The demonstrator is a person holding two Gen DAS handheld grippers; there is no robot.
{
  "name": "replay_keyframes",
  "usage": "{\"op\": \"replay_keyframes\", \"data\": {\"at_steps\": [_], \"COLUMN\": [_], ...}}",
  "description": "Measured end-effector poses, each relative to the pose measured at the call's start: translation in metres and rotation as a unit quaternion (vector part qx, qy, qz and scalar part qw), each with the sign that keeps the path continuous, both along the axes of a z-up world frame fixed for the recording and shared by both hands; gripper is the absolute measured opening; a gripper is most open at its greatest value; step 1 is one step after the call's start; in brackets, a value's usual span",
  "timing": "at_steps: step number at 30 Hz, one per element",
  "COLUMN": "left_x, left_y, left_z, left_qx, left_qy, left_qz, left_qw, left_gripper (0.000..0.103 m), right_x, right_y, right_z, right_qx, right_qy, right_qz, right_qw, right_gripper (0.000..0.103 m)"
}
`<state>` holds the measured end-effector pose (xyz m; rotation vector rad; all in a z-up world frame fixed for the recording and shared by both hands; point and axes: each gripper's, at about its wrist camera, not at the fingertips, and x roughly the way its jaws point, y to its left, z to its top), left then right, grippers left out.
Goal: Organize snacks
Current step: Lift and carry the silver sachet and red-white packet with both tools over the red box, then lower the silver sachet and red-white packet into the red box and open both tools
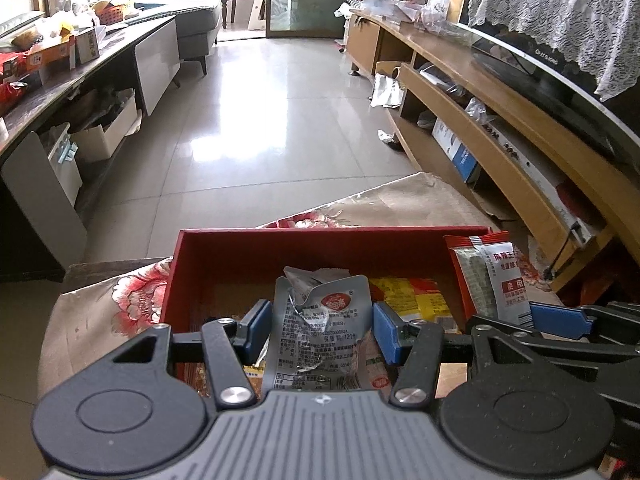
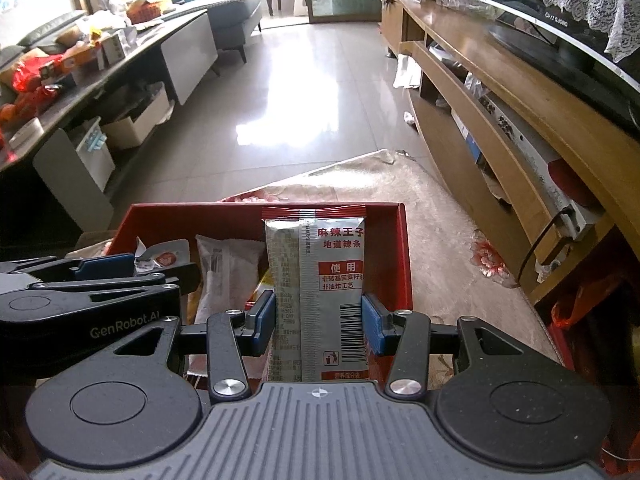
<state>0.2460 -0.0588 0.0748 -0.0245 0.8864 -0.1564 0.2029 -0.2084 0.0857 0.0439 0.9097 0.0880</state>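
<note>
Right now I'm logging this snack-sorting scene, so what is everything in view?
Crumpled pouch: one, silver with a red logo, between the left gripper's pads, over the box.
Spicy-strip packet: one, silver with red ends, upright between the right gripper's pads.
Box: one, red, open-topped, on the floral cloth.
White packet: one, lying in the box.
Yellow packet: one, lying in the box.
Floral cloth: one, beige with red flowers, under the box.
TV cabinet: one, wooden, along the right.
Low table: one, dark-topped, cluttered, at left.
Left gripper: black, blue pads, shut on the pouch.
Right gripper: black, blue pads, shut on the packet.
</note>
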Motion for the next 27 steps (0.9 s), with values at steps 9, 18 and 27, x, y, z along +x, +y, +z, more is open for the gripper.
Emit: {"op": "replay_keyframes", "data": {"at_steps": [9, 18, 27], "left_x": [0.013, 0.021, 0.025], "left_y": [0.0, -0.004, -0.005], "left_z": [-0.014, -0.027, -0.037], "left_qx": [0.009, 0.02, 0.027], "left_qy": [0.013, 0.027, 0.037], "left_qz": [0.008, 0.013, 0.017], "left_qw": [0.9998, 0.9994, 0.9988], "left_gripper": [0.055, 0.054, 0.054], "right_x": [0.015, 0.024, 0.031], "right_y": [0.003, 0.005, 0.007], "right_z": [-0.012, -0.022, -0.033], "right_qx": [-0.007, -0.012, -0.018], "right_qy": [0.015, 0.029, 0.043], "right_qz": [0.004, 0.004, 0.007], "right_qw": [1.0, 0.999, 0.999], "right_gripper": [0.054, 0.054, 0.054]}}
